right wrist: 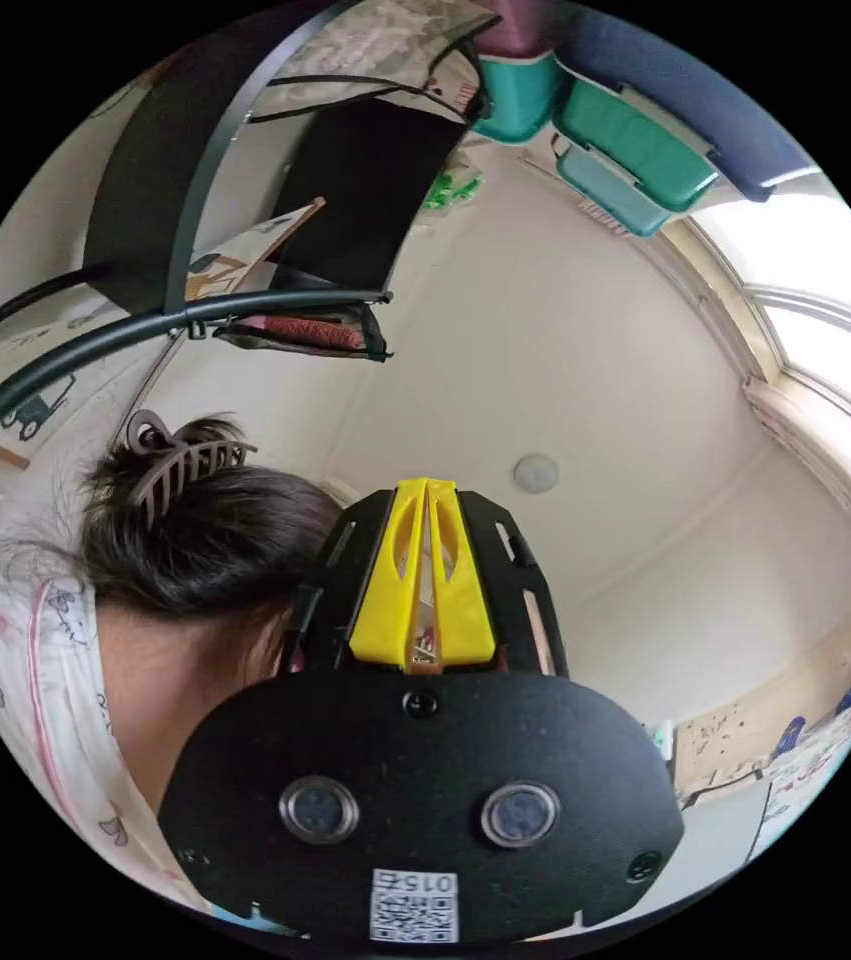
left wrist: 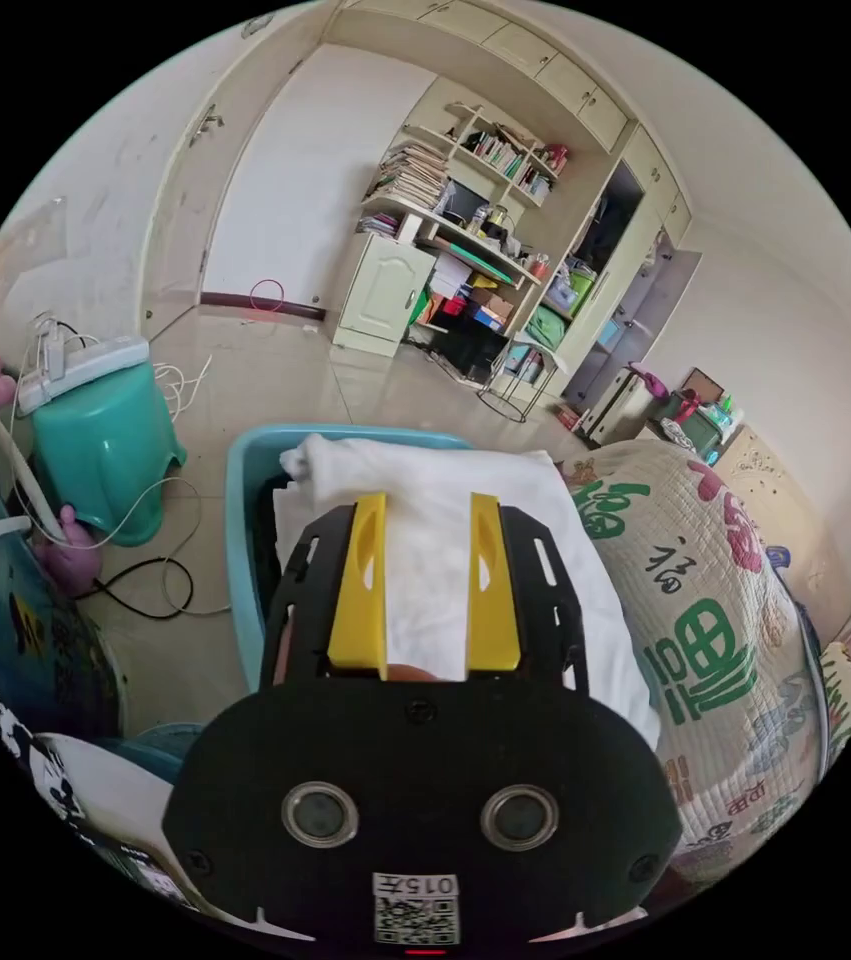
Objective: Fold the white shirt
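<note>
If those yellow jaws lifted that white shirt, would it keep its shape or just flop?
Probably flop: the white shirt lies bunched in soft creases and sags over the blue basket. It looks thin, so likely light. The left gripper, open above it, might pinch one layer only.

Bright, even daylight from an overexposed window [right wrist: 825,300]; sharp focus, strong fisheye bending at the edges.

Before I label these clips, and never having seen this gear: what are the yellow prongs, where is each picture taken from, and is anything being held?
No robot here: a person carries a hand-held claw in each hand, each with its own fisheye camera. In the left gripper view, the left claw stands open over a folded white shirt, which lies across a blue basket beside a quilted bed cover. It grips nothing. In the right gripper view, the right claw is shut, empty and pointed at the ceiling, beside the person's head.
</note>
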